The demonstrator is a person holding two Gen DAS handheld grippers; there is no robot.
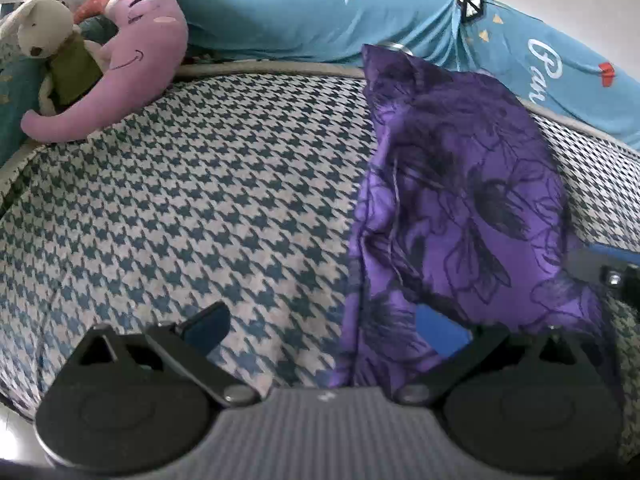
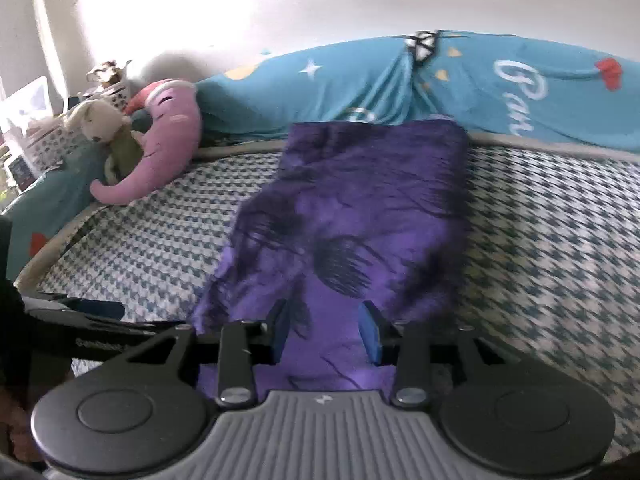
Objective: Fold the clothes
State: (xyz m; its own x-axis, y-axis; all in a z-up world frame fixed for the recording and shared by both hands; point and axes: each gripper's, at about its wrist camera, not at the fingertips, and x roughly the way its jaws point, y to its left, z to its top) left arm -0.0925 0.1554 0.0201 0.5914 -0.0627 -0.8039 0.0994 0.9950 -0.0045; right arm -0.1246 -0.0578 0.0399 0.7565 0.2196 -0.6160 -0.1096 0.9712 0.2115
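A purple cloth with a dark flower print lies lengthwise on the houndstooth bed cover, reaching toward the far blue bedding. My right gripper hovers over its near end. Its blue pads stand apart and the cloth shows flat between them, not pinched. In the left wrist view the same cloth fills the right side. My left gripper is wide open, and the cloth's edge drapes over its right finger. Its left finger is over bare cover. The right gripper's body shows at the right edge.
A pink moon-shaped plush and a white bear plush lie at the far left corner. Blue printed bedding runs along the far side behind a grey trim. Left of the cloth is bare houndstooth cover.
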